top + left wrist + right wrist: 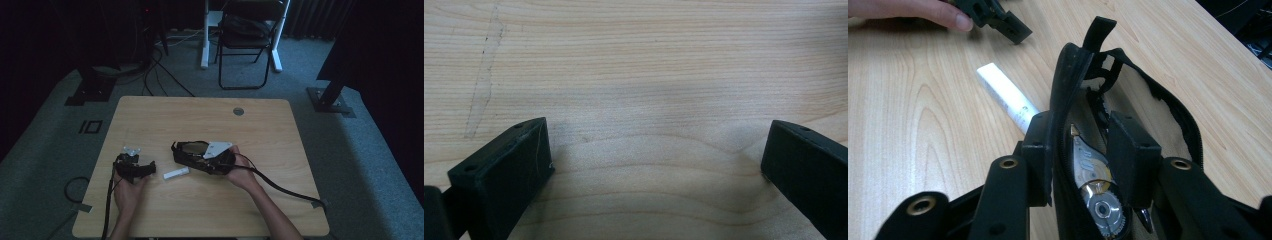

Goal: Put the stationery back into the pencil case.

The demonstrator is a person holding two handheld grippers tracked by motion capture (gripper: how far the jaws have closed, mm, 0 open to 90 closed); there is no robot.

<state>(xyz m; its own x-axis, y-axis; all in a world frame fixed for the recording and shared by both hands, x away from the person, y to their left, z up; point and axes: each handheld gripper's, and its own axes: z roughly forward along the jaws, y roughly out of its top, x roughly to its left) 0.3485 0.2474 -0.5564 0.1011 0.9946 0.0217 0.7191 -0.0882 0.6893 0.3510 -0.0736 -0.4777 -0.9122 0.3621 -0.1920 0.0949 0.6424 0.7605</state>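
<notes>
Near the middle of the table (280, 130), the right tongs (1083, 150) straddle 1 wall of an open black pouch (1128, 95), 1 jaw inside it. A white stick (1005, 100) lies beside it. The left tongs (656, 160), gaping wide and empty, sit near the left edge.

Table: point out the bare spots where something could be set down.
Free: the table's far half around the round grommet, and the near right corner. Crowded: the near-left middle, with the left gripper, white stick and black pouch close together.
</notes>
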